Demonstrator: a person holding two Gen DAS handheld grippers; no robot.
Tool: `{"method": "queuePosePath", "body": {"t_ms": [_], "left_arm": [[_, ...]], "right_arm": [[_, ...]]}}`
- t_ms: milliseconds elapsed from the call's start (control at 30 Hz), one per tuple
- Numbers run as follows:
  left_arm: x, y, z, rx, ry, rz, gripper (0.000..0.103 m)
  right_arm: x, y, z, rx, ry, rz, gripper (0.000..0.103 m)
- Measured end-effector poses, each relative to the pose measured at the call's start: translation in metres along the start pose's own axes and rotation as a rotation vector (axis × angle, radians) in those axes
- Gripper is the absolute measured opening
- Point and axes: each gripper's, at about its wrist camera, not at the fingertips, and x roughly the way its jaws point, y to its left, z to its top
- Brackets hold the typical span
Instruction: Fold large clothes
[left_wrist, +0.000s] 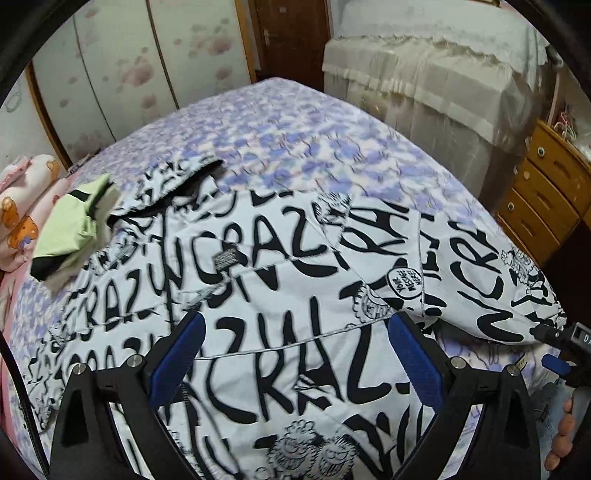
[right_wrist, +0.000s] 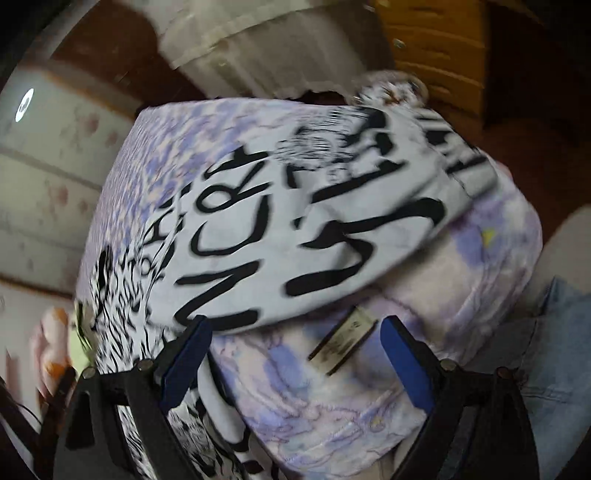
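Observation:
A large white garment (left_wrist: 280, 291) printed with black graffiti lettering lies spread over the bed. My left gripper (left_wrist: 297, 350) hovers open above its middle, blue pads (left_wrist: 177, 354) wide apart, nothing between them. One sleeve end (right_wrist: 295, 221) reaches toward the bed's near corner. My right gripper (right_wrist: 297, 354) stands open just short of that sleeve's edge, with only bedspread and a small sewn label (right_wrist: 343, 339) between its fingers. The left wrist view catches the right gripper (left_wrist: 554, 347) at the far right, beside the sleeve's lower edge. The right wrist view is blurred.
The bed carries a purple floral bedspread (left_wrist: 295, 140). A folded green and black garment (left_wrist: 74, 229) rests on the white garment's far left part. Pink bear-print bedding (left_wrist: 22, 214) lies beyond it. A cloth-covered piece of furniture (left_wrist: 424, 74) and a wooden dresser (left_wrist: 546, 192) stand right. Jeans-clad legs (right_wrist: 554, 332) stand by the corner.

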Motion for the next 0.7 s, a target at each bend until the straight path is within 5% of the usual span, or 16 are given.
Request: {"method": "queuePosePath", "body": {"t_ms": [267, 367, 467, 500, 600, 700], "left_arm": [[0.029, -0.013, -0.007, 0.023, 0.065, -0.016, 0.099], [0.033, -0.008, -0.012, 0.013, 0.08, -0.016, 0.099], [0.03, 0.002, -0.018, -0.003, 0.085, -0.012, 0.099], [0.029, 0.006, -0.02, -0.007, 0.086, -0.009, 0.099], [0.022, 0.025, -0.027, -0.029, 0.08, 0.01, 0.099], [0.013, 0.05, -0.035, -0.068, 0.073, 0.042, 0.099]], "right_arm": [[0.012, -0.04, 0.017, 0.175, -0.045, 0.022, 0.092], [0.013, -0.037, 0.019, 0.168, -0.076, -0.039, 0.069], [0.003, -0.022, 0.023, 0.089, -0.143, -0.108, 0.015], [-0.005, -0.014, 0.023, 0.066, -0.187, -0.128, 0.006], [-0.031, 0.022, 0.022, -0.051, -0.324, -0.136, 0.006], [-0.056, 0.089, 0.013, -0.251, -0.431, -0.042, 0.006]]}}
